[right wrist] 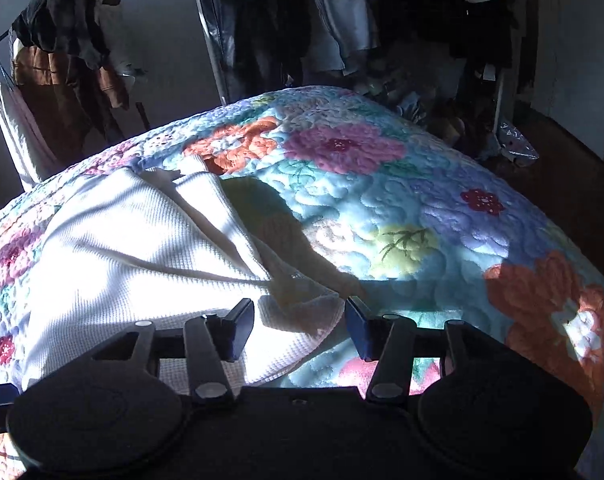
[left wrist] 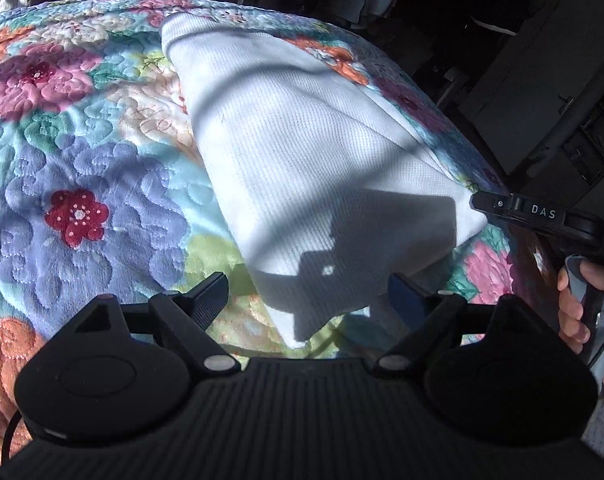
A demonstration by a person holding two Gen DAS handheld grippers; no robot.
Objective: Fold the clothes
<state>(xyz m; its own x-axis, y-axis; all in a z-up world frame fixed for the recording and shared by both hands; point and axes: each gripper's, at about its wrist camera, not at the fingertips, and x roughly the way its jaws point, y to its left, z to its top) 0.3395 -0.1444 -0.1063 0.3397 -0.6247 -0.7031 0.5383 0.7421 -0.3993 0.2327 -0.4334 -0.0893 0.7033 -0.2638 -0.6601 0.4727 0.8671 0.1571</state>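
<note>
A white waffle-knit garment (left wrist: 302, 152) lies folded into a long strip on a floral quilt (left wrist: 78, 168). My left gripper (left wrist: 308, 300) is open just above the garment's near end, with nothing between its fingers. The right gripper (left wrist: 542, 216) shows at the right edge of the left wrist view, beside the garment's corner. In the right wrist view the garment (right wrist: 134, 248) lies at the left with a folded flap on top. My right gripper (right wrist: 300, 330) is open over the garment's near corner, holding nothing.
The quilt (right wrist: 402, 208) covers a bed that drops off to a dark wooden floor (right wrist: 562, 152) at the right. A clothes rack with hanging garments (right wrist: 62, 64) and more hung clothes (right wrist: 294, 20) stand behind the bed.
</note>
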